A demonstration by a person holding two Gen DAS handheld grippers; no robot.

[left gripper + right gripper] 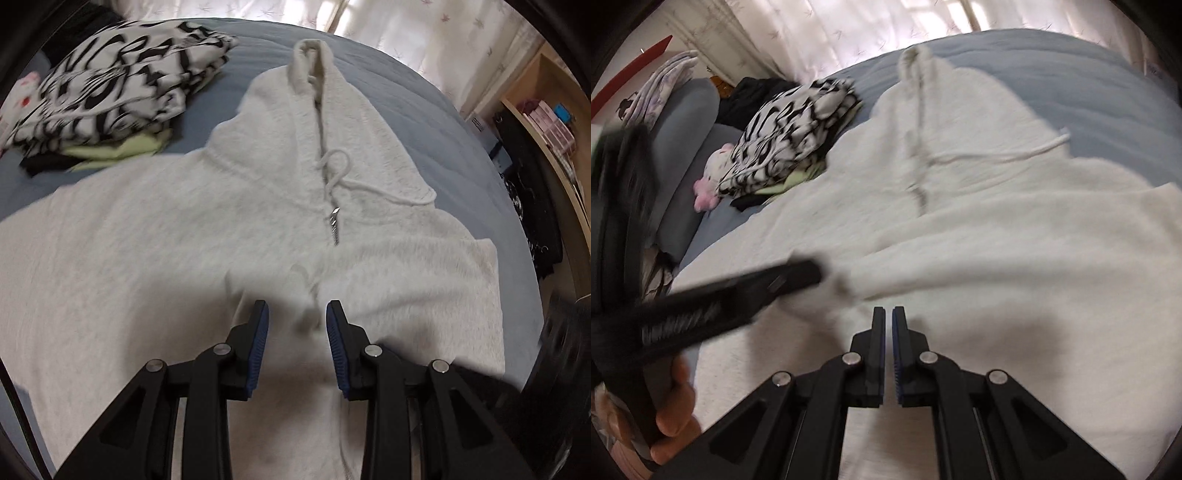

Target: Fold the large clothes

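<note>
The white zip hoodie (184,240) lies flat, front side up, on the blue-grey bed (424,99). Its hood (314,74) points away from both cameras toward the curtained window (424,29), so the long axis of the garment runs straight ahead of the fingers. The zipper (334,221) marks that axis, and a drawstring (340,166) loops beside it.

The left gripper (297,314) hangs above the lower front of the hoodie, directly over the zip line. Its fingers (258,332) stand partly apart with nothing between them; the fabric lies below, not gripped. The right gripper (887,314) has its fingers (877,332) closed together on nothing and hangs over the garment body on the zipper's right. In the right wrist view the left gripper appears blurred at the left edge, with the person's hand (674,406) on its handle.

One side of the hoodie appears already turned inward, ending in a straight edge. The wider, unfolded spread lies on the left, nearer the left gripper, so the next fold likely falls to that hand.

A stack of folded clothes (122,85) sits on the bed beyond the left shoulder, topped by a black-and-white lettered garment. Its print cannot be read.
</note>
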